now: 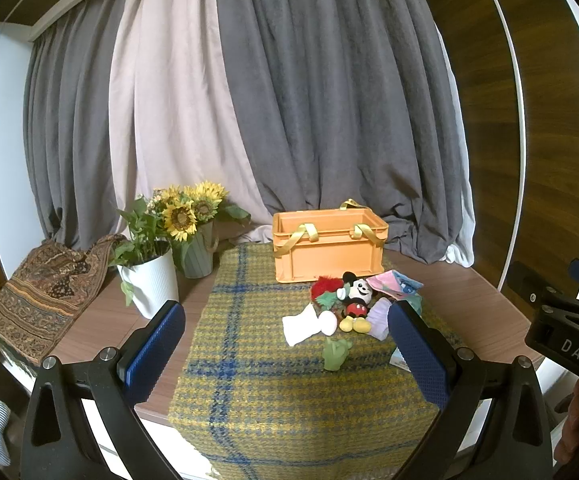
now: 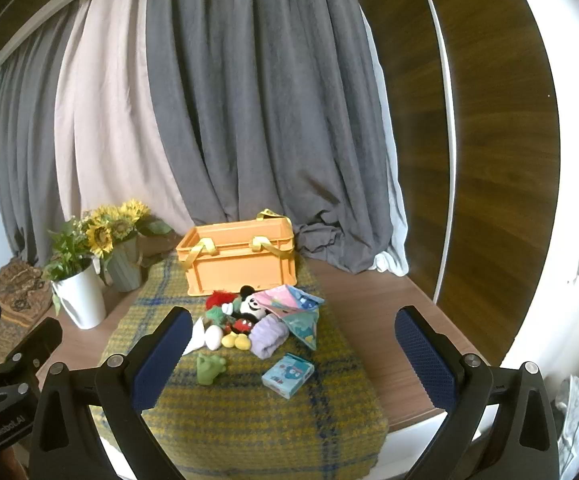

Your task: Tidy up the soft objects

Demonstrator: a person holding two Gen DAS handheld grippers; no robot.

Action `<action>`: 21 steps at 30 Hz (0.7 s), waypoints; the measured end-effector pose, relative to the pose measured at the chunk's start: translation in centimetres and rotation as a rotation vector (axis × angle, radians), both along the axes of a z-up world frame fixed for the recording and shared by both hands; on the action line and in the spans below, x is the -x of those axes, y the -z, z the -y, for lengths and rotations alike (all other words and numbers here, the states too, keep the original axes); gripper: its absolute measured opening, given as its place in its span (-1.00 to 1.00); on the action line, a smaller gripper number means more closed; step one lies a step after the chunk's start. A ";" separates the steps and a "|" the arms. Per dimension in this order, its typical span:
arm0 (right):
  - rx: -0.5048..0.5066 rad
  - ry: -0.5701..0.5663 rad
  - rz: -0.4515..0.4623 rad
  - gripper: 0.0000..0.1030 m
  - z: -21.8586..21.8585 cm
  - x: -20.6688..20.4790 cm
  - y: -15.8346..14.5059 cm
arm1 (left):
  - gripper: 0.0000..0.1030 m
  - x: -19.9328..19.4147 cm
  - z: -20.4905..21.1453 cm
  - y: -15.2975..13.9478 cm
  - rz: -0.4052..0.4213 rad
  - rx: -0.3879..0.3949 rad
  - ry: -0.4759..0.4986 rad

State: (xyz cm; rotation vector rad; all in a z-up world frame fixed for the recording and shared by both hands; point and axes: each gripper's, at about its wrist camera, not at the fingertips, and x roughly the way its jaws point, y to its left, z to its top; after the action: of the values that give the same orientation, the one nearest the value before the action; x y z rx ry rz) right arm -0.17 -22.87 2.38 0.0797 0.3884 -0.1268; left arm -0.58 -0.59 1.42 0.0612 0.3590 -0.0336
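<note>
We see the worktop (image 2: pixel 369 292) covered down its middle by a yellow-and-blue plaid cloth (image 2: pixel 249 408) that hangs over the near edge, probably laid to give the soft things a grippy bed. At the cloth's far end, toward the worktop's back edge, stands the orange crate (image 2: pixel 241 268), open-topped with its ribbon handles flopped outward, so we judge it the destination. Two flower pots (image 1: pixel 153 280) sit near the back left corner, out of the working path. Heaped just in front of the crate lie the soft objects (image 2: pixel 249 320): a mouse plush (image 1: pixel 357 296), a lilac rolled cloth (image 2: pixel 269 336), pastel pouches (image 2: pixel 293 304), a white sock (image 1: pixel 301 324), and nearer us a small green toy (image 2: pixel 209 368) and a blue packet (image 2: pixel 287 374). Our left tongs (image 1: pixel 285 352) and right tongs (image 2: pixel 293 356) are both spread wide, gripping nothing, held back over the near edge as if choosing a first pick.
</note>
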 end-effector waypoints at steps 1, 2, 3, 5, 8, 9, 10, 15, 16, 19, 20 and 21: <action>0.000 0.000 0.000 0.99 0.0 0.0 0.0 | 1.00 0.0 0.0 0.1 0.000 0.000 0.000; -0.001 0.000 -0.002 0.99 -0.1 0.1 0.1 | 1.00 0.0 0.0 0.0 0.001 0.000 0.000; -0.001 0.001 0.000 0.99 -0.1 0.1 0.1 | 1.00 0.0 0.0 0.1 0.001 -0.001 0.000; 0.000 0.001 0.000 0.99 -0.1 0.1 0.1 | 1.00 0.1 0.0 0.1 0.001 0.000 0.001; 0.000 0.000 0.000 0.99 -0.2 0.1 0.1 | 1.00 0.1 0.0 0.1 0.001 0.000 0.000; 0.000 0.001 0.000 0.99 -0.2 0.2 0.2 | 1.00 0.1 0.0 0.1 0.001 0.000 0.000; 0.000 0.002 0.001 0.99 -0.2 0.2 0.2 | 1.00 0.1 0.0 0.2 0.002 0.000 0.000; 0.001 0.002 0.002 0.99 -0.2 0.2 0.2 | 1.00 0.0 0.1 0.0 0.002 0.001 0.002; 0.000 0.002 0.002 0.99 -0.2 0.2 0.2 | 1.00 -0.1 0.1 -0.1 0.001 0.001 0.003; 0.001 0.002 0.003 0.99 -0.3 0.2 0.2 | 1.00 -0.1 0.2 -0.2 0.000 0.002 0.004; 0.001 0.003 0.003 0.99 -0.2 0.2 0.1 | 1.00 0.0 0.2 -0.1 0.001 0.001 0.003; 0.001 0.002 0.002 0.99 -0.1 0.1 0.1 | 1.00 0.0 0.2 0.0 0.002 0.001 0.003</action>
State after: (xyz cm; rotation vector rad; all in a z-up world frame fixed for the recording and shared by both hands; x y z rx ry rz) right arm -0.31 -22.75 2.29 0.0795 0.3861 -0.1292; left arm -0.54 -0.78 1.47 0.0603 0.3568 -0.0364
